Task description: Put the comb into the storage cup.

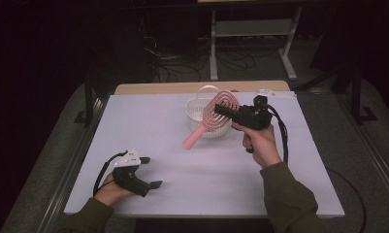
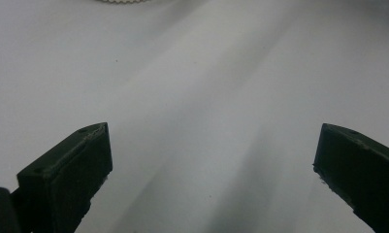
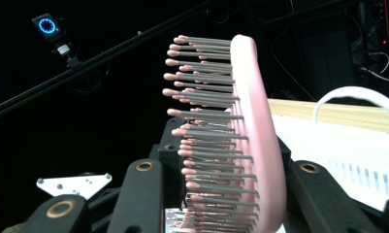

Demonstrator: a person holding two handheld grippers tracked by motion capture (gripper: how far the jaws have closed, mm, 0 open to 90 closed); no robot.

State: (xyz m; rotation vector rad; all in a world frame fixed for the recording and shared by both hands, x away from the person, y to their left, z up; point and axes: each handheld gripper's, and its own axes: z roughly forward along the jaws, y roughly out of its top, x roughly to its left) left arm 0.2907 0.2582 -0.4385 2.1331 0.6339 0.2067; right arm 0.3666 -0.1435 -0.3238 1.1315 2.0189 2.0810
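The right tongs (image 1: 220,109) clamp a pink oval hairbrush (image 1: 216,115) with grey, pink-tipped bristles and a tapering handle; the left tongs (image 1: 151,172) gape wide, holding nothing.

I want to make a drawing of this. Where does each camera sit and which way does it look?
High view: above the person's side, looking forward and down at the table; both forearms, left hand-held gripper, right hand-held gripper.
Left gripper view: on the left hand-held gripper, low over the table; jaws wide apart.
Right gripper view: on the right hand-held gripper, facing the pink hairbrush it clamps.
Shared: high and right views show the brush and white basket.
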